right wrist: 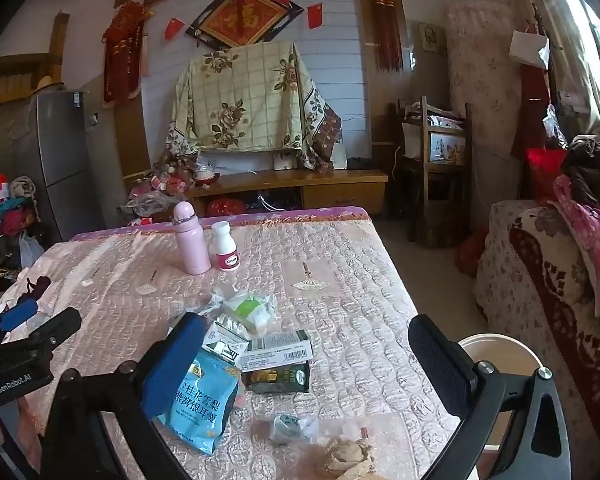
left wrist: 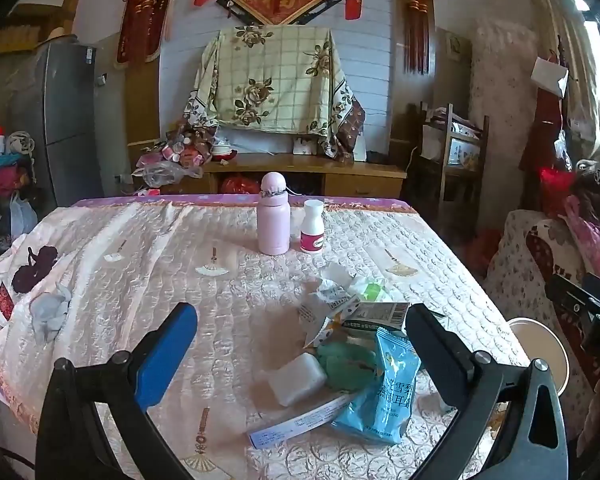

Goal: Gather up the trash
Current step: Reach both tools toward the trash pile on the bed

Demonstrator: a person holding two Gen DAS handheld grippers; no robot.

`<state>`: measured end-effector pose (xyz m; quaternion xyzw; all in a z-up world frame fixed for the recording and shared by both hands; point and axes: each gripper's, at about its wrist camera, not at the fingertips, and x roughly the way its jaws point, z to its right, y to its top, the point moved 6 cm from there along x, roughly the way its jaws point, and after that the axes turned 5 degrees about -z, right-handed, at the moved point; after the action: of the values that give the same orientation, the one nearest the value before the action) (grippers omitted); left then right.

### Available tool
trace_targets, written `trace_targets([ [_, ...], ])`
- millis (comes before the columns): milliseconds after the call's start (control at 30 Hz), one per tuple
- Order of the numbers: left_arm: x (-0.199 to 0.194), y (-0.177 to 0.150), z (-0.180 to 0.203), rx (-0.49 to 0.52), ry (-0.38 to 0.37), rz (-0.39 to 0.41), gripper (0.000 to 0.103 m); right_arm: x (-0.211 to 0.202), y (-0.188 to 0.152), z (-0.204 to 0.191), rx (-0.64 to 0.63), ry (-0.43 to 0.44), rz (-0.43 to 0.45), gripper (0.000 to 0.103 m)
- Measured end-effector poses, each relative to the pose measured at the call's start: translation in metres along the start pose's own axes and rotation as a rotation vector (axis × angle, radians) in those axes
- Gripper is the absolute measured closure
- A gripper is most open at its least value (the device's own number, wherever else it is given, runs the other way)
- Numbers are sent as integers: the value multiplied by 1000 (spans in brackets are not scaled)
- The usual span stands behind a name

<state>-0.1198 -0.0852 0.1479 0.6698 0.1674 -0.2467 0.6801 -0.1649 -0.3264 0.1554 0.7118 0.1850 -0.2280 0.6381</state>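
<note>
A heap of trash lies on the pink quilted table: a blue snack bag [left wrist: 384, 396] [right wrist: 198, 402], a white foam block [left wrist: 296, 378], a crumpled green wrapper [left wrist: 346, 364], a dark barcode box [right wrist: 278, 360] [left wrist: 376, 316], clear plastic with a green patch [right wrist: 248, 308], a long white box [left wrist: 296, 426] and a brown paper wad [right wrist: 346, 458]. My left gripper [left wrist: 300, 330] hovers open over the heap. My right gripper [right wrist: 304, 338] is open above the box and bag. Nothing is held.
A pink flask [left wrist: 274, 216] and a white pill bottle [left wrist: 313, 227] stand at the table's far side. A grey crumpled tissue [left wrist: 50, 314] lies at the left. A cream bucket [right wrist: 500, 354] stands off the table's right edge, beside a covered sofa [right wrist: 548, 280].
</note>
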Motion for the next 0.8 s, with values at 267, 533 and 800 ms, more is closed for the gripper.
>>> trace_targets([
  [267, 0, -1, -1, -7, 6, 8, 0, 0, 1, 1, 5, -2, 6, 0],
  [533, -1, 0, -1, -8, 8, 14, 0, 7, 2, 3, -6, -9, 13, 0],
  [800, -1, 0, -2, -15, 8, 12, 0, 3, 4, -1, -5, -8, 8, 0],
])
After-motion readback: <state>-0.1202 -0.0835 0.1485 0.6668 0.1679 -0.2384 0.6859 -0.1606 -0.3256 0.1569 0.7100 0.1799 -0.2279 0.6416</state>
